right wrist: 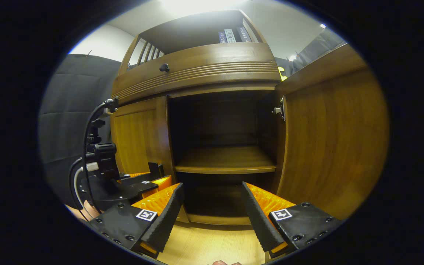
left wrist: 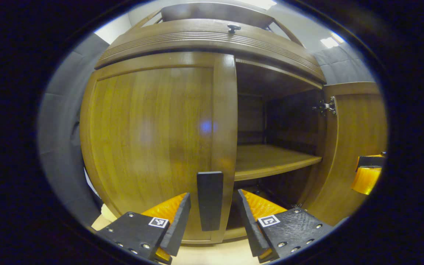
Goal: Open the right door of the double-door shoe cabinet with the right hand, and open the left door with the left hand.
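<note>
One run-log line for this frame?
right door: open | left door: closed | left tool: open, straddling handle | right tool: open

A warm brown wood grain is shown on the left door (left wrist: 149,147) and right door (right wrist: 333,147); a black handle (left wrist: 209,200) is seen at lower centre, a black knob (left wrist: 233,28) at top.

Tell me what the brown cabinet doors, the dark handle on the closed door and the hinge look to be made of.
The closed left door and open right door look like glossy varnished brown wood or veneer: vertical grain, light reflections. The upright rectangular handle is matte and dark; material unclear. The hinge looks like bright silvery metal.
</note>
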Tool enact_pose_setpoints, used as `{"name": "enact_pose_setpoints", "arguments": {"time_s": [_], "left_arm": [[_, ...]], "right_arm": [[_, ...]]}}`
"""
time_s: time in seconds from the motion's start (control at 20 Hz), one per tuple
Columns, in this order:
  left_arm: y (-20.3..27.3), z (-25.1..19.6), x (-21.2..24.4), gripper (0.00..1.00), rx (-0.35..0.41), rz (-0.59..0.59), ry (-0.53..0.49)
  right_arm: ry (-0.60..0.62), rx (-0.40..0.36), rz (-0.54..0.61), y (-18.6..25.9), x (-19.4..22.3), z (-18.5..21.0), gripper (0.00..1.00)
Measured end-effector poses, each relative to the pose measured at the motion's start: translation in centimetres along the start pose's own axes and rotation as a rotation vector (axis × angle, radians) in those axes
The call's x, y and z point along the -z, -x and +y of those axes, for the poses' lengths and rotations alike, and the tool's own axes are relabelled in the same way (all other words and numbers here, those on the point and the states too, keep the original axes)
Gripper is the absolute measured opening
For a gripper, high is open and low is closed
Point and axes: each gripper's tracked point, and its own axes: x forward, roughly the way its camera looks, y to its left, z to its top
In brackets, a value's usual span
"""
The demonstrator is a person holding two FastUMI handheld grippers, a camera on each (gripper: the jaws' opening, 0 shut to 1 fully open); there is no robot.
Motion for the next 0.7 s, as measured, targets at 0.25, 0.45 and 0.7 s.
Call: {"name": "enact_pose_setpoints", "arguments": {"time_s": [0.25, 0.45, 0.7], "left_arm": [[-0.9, 0.0, 0.2, 0.31, -0.023, 0.012, 0.062], [-1.3, 0.2, 0.3, 0.19, -0.05, 0.017, 0.004], [-1.2, -0.1, 0.8, 0.06, -0.023, 0.034, 0.01]], "right_arm": [[-0.009, -0.005, -0.001, -0.8, -0.2, -0.6, 0.93], [-0.008, -0.029, 0.014, -1.1, 0.3, -0.1, 0.93], [0.009, -0.055, -0.002, -0.7, 0.4, 0.8, 0.93]]}}
